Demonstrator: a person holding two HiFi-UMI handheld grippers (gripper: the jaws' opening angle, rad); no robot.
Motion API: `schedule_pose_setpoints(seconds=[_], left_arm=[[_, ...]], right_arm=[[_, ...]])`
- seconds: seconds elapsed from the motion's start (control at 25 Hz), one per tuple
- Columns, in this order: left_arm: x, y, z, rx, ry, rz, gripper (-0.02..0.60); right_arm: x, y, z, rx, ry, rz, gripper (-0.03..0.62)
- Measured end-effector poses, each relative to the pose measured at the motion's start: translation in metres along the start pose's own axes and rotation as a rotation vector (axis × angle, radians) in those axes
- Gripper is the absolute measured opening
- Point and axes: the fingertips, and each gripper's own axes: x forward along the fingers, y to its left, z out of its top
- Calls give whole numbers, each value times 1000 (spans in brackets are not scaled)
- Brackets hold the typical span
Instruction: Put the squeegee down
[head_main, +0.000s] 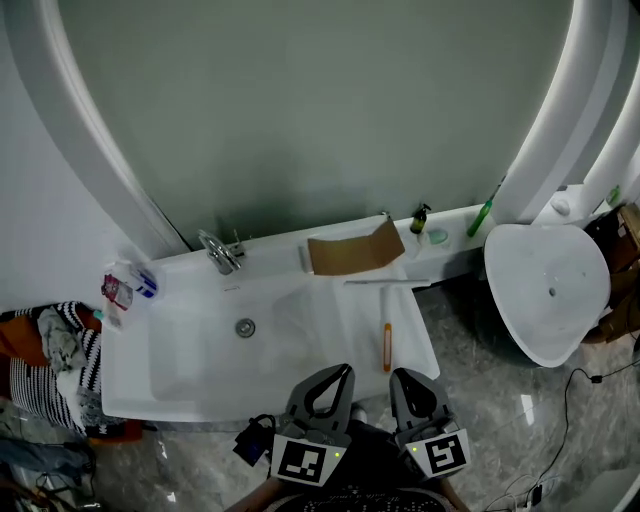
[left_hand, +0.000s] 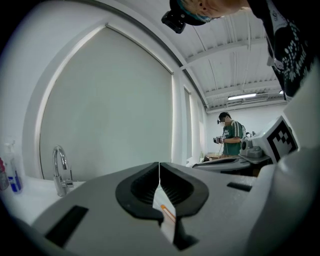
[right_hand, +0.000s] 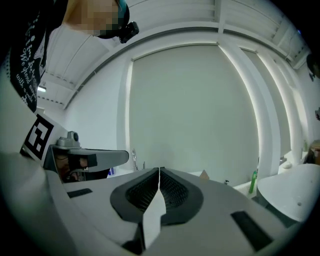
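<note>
Squeegee (head_main: 387, 345) lies flat on the right side of the sink (head_main: 200, 385), just ahead of both sets of jaw tips and apart from them. We judge it already set down. Left gripper (left_hand: 159, 169) and right gripper (right_hand: 159, 172) each show their jaws pressed together with nothing between them. We judge the tool light and stiff, its thin stem possibly slippery. The best hold is across the orange grip, jaws square to it, not on the narrow blade bar.
</note>
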Motion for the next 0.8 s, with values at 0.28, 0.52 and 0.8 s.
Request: schedule_pose_setpoints(seconds=[0.28,0.52,0.8], left_arm=[[-11,-4,-12,13,9,-39,9],[-5,-7,-11,53,11,-69,9],[-1,-16,-17,45,37,-94,9]], right_arm=[[2,18,-8,3,6,24,25],[7,11,-6,-20,0,6,25],[4,5,-11,-16,24,-3,25]])
